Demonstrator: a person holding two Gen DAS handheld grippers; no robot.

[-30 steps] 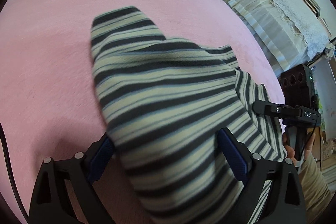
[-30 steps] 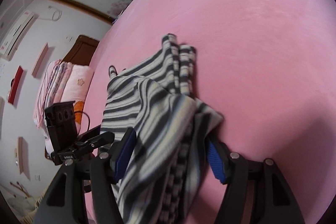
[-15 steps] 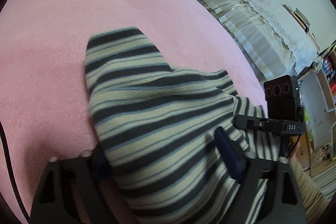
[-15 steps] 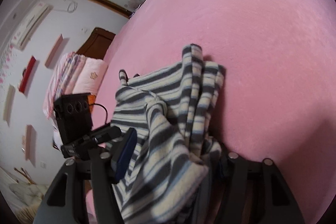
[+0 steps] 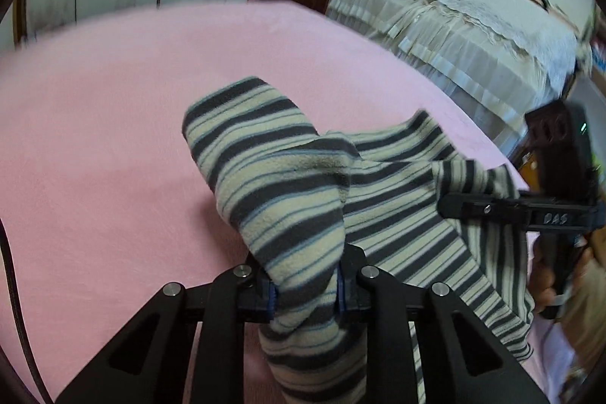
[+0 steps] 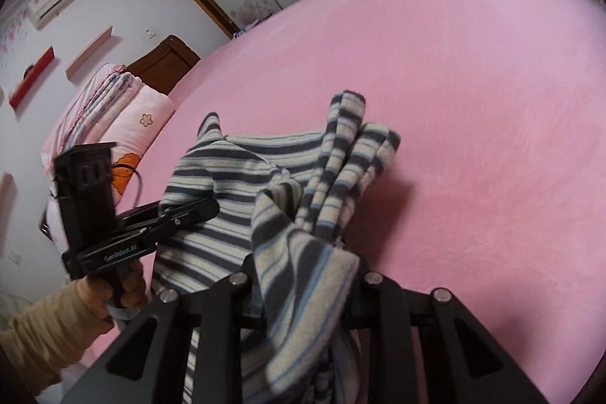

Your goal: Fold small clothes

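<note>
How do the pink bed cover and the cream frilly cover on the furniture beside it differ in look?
The pink bed cover is one plain, smooth colour; the cream frilly cover is pale, with pleats down its side. The pink one lies flat with a striped garment on it; the cream one drapes over its furniture, lace-edged along the top. Both are fabric coverings.
</note>
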